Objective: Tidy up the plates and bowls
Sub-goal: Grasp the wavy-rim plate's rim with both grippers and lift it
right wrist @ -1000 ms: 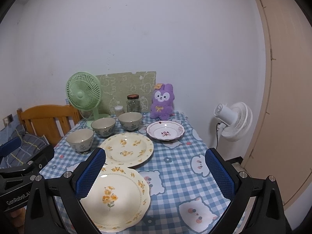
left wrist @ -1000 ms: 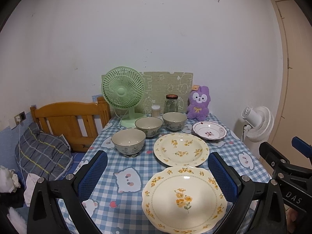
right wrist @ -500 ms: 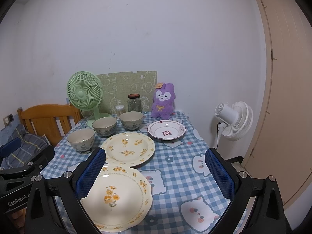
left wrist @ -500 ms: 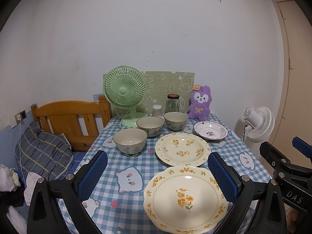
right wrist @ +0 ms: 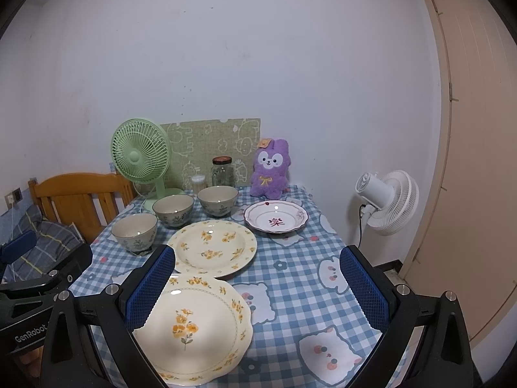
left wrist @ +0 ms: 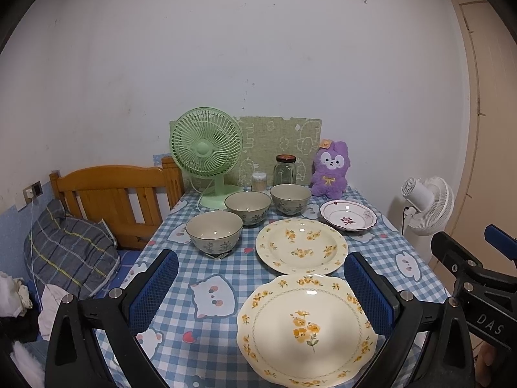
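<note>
Blue-and-white checked cloth with cartoon cat faces covers the table [left wrist: 213, 294], which stands against a plain white wall; a wooden headboard [left wrist: 113, 194] and a grey plaid pillow [left wrist: 68, 249] lie to its left, a white floor fan [right wrist: 387, 202] and a beige door [right wrist: 478, 161] to its right. Along the wall sit a green desk fan [left wrist: 206, 152], a glass jar with a dark lid [left wrist: 285, 169] and a purple plush rabbit [left wrist: 331, 169].

Three grey-green ceramic bowls [left wrist: 215, 231] stand upright, mouths up, in a diagonal row running from the near left toward the jar. Beside them a cream round plate with yellow flowers [left wrist: 302, 245] lies flat, and a small white scalloped dish with a red motif [left wrist: 348, 215] sits behind it to the right. Nearest, a cream scalloped plate with a yellow flower sprig [left wrist: 307, 326] lies flat, its rim just meeting the round plate's (the sprig's stem points toward the cameras).

Left gripper [left wrist: 260, 287] is spread wide and empty above the near table edge, its blue pads either side of the scalloped plate. Right gripper [right wrist: 257, 284] is equally wide, holding nothing.
</note>
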Demonstrator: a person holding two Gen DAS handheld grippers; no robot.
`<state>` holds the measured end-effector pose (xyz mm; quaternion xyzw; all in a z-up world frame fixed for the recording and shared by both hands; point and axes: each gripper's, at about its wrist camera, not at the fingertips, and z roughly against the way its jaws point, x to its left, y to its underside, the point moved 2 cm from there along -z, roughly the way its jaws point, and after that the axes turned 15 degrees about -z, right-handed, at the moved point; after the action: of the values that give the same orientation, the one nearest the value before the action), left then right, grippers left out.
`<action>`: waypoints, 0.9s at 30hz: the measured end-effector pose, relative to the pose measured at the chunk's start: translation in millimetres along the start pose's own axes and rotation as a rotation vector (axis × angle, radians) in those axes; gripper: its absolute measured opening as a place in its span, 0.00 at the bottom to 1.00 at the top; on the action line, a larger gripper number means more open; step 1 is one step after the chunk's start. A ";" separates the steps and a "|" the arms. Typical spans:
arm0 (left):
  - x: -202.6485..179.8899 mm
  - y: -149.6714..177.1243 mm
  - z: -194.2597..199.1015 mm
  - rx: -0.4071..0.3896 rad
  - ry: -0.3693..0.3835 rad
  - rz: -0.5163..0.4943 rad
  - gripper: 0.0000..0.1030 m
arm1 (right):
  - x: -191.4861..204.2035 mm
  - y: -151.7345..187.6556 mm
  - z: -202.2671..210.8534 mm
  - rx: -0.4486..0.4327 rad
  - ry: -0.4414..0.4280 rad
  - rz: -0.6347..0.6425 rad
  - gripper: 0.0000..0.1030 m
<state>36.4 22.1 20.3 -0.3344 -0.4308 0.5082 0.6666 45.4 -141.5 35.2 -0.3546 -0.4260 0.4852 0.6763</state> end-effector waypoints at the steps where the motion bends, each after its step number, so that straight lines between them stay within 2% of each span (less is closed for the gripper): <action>1: -0.2 -0.1 0.1 -0.001 0.001 -0.002 0.99 | -0.5 -0.3 0.2 -0.001 0.002 0.000 1.00; 20: -0.6 6.2 -11.2 0.015 0.005 0.000 0.98 | 5.0 6.8 -12.1 0.017 0.010 0.008 1.00; 27: -1.7 14.9 -26.9 0.042 0.024 -0.002 0.93 | 5.5 15.9 -26.4 0.055 0.002 0.017 0.98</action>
<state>54.9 24.1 -4.2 -0.3257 -0.4124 0.5124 0.6792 65.0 -133.5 12.0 -0.3398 -0.4089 0.5022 0.6820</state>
